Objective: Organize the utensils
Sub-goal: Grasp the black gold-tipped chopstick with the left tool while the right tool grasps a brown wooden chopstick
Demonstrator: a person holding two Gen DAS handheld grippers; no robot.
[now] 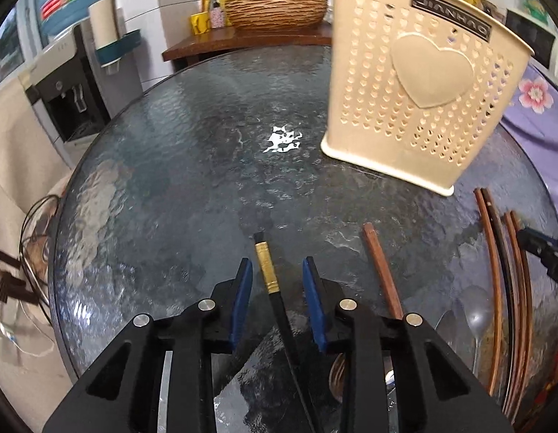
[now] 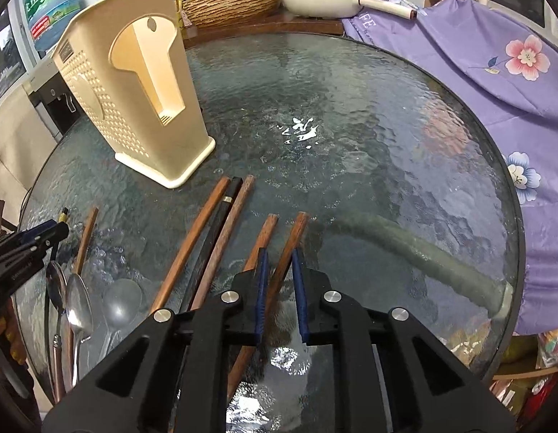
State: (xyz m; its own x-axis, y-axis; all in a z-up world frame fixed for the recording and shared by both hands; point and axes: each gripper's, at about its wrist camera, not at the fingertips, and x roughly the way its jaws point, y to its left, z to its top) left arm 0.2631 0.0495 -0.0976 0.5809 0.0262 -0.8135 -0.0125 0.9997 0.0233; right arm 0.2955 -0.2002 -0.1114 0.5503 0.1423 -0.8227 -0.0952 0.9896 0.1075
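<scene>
Pickup step: my left claw [image 1: 277, 278] stands wide open astride the black gold-banded chopstick [image 1: 270, 285] on the glass bench [image 1: 192, 151], my right claw [image 2: 279, 278] narrowed, apparently not yet clamped, around a brown wooden chopstick [image 2: 284, 263]; next, I judge, closing, then lifting toward the cream perforated plastic holder [image 1: 416, 90].

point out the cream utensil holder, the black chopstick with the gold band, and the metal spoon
cream utensil holder [image 1: 416, 83], left wrist view, on the heart on its perforated front.
black chopstick with the gold band [image 1: 265, 265], left wrist view, on the gold band between the open fingers.
metal spoon [image 2: 78, 301], right wrist view, on its bowl.
</scene>
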